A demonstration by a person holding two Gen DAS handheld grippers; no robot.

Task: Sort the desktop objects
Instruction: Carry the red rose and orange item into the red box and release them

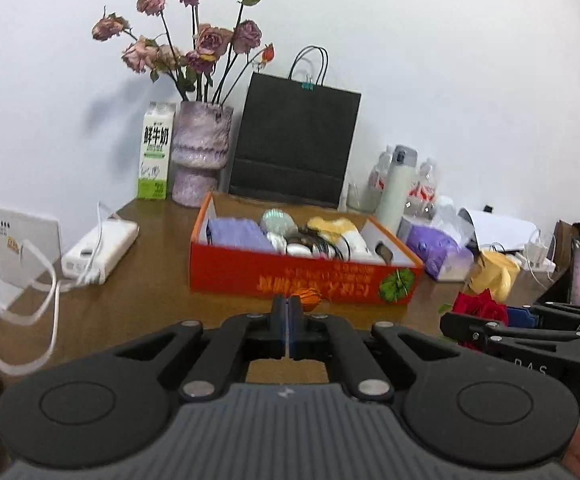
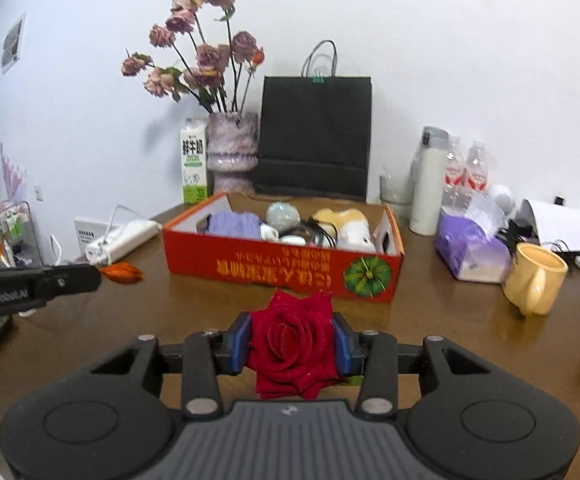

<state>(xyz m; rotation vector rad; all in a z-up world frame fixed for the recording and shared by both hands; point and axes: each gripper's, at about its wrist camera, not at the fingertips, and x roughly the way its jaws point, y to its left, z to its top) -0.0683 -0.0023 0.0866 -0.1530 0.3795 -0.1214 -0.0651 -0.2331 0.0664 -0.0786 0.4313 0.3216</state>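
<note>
My left gripper (image 1: pixel 289 303) is shut, and an orange flower bud (image 1: pixel 310 297) sticks out at its tip. In the right wrist view that same left gripper (image 2: pixel 90 278) comes in from the left above the brown desk (image 2: pixel 194 312), with the orange bud (image 2: pixel 124 273) at its end. My right gripper (image 2: pixel 292 322) is shut on a red rose bloom (image 2: pixel 293 350), which the blue pads (image 2: pixel 243 344) press from both sides. The red rose (image 1: pixel 480 306) also shows at the right of the left wrist view. An orange-red cardboard box (image 2: pixel 274 266) holding several small items stands just beyond both grippers.
Behind the box stand a purple vase of dried roses (image 2: pixel 232 152), a milk carton (image 2: pixel 193 170) and a black paper bag (image 2: pixel 316 136). A yellow mug (image 2: pixel 534 278), a purple tissue pack (image 2: pixel 470 248), a white flask (image 2: pixel 428 184) and bottles sit at the right. A white power bank (image 1: pixel 98 250) with cables lies left.
</note>
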